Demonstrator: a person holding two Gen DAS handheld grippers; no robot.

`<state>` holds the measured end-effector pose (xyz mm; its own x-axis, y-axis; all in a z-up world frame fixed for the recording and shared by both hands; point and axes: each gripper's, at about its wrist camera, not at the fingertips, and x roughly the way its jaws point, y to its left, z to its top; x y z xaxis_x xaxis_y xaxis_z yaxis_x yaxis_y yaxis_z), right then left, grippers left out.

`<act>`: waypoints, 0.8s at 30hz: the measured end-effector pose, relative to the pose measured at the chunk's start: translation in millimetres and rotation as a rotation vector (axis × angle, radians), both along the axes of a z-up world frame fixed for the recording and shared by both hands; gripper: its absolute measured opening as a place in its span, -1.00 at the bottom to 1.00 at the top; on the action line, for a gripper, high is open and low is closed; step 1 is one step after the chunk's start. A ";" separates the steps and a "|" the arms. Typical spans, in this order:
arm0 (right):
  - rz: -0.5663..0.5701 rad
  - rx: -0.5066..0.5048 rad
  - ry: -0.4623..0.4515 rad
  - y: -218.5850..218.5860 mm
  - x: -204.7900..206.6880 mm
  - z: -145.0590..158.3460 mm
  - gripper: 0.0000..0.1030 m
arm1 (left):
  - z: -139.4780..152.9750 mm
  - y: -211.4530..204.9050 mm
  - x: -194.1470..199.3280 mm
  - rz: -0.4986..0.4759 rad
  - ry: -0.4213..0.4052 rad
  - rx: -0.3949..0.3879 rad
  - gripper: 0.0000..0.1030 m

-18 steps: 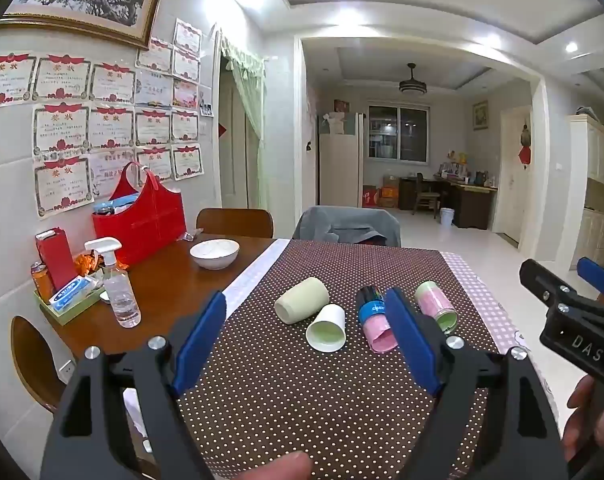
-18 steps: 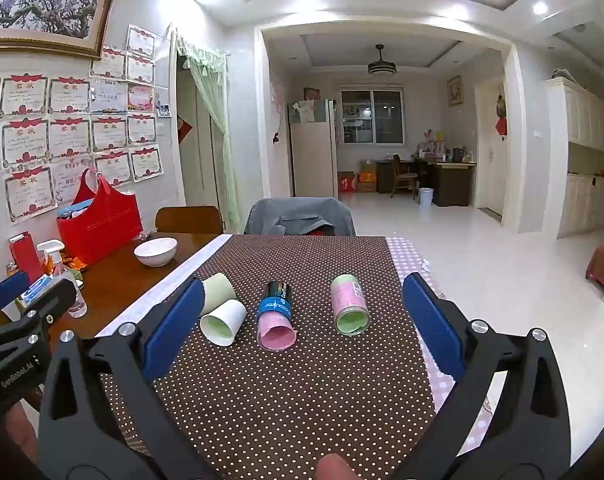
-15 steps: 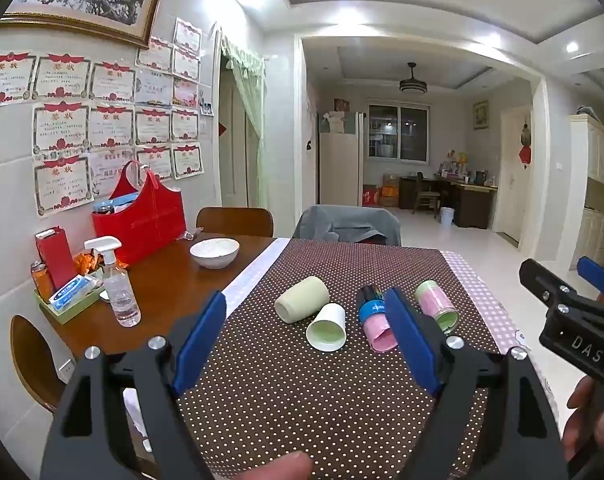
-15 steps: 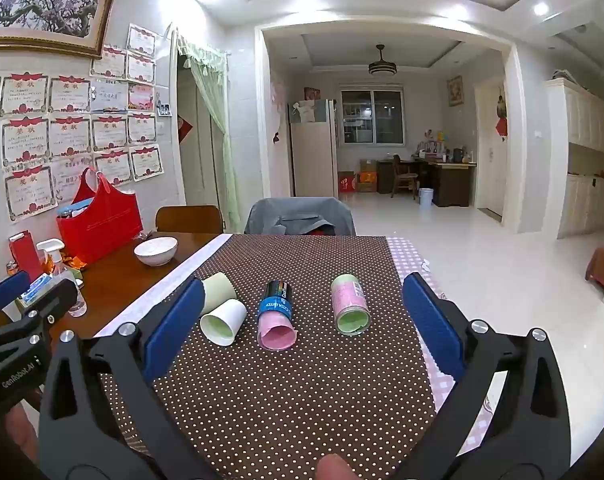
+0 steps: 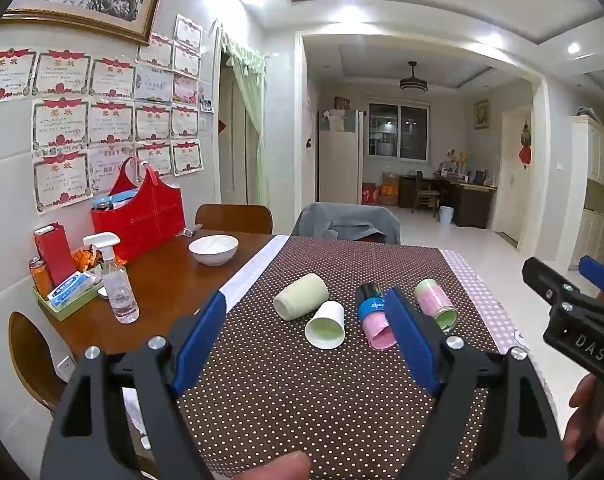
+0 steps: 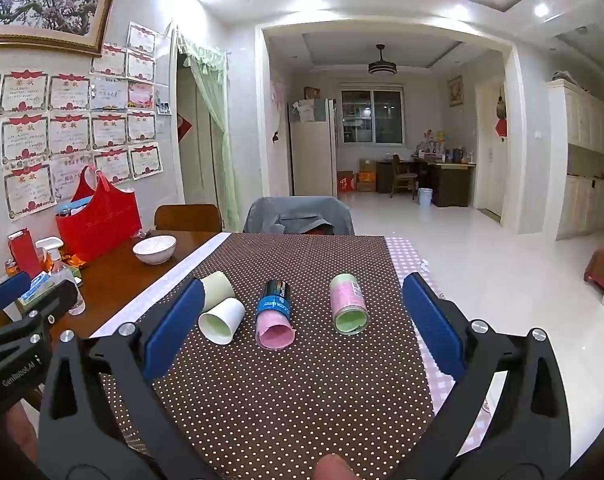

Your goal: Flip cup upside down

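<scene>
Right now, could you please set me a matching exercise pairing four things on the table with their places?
Things:
1. white cup
2. pink-mouthed cup
3. bowl
4. spray bottle

Places:
A. on bare wood, near the red bag
B. lying between two other cups
C. by the green tray
D. lying against the pale green cup

Pairs: 1-D, 2-B, 3-A, 4-C

Four cups are lying on their sides on the dotted tablecloth [image 5: 302, 392]. The left gripper [image 5: 308, 328] is hovering wide open before the white cup [image 5: 325, 325].
</scene>
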<state>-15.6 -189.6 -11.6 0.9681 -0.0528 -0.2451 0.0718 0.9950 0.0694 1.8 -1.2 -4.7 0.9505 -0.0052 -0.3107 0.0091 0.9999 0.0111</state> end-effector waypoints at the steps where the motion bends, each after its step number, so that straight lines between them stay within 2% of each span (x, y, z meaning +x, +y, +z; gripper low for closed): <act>1: -0.001 0.000 0.000 -0.3 -0.3 0.3 0.88 | -0.1 0.1 -0.1 -0.002 0.001 0.000 0.56; 24: -0.003 0.000 0.002 -1.9 -0.1 2.6 0.88 | -3.2 1.4 4.0 -0.009 0.011 0.000 0.56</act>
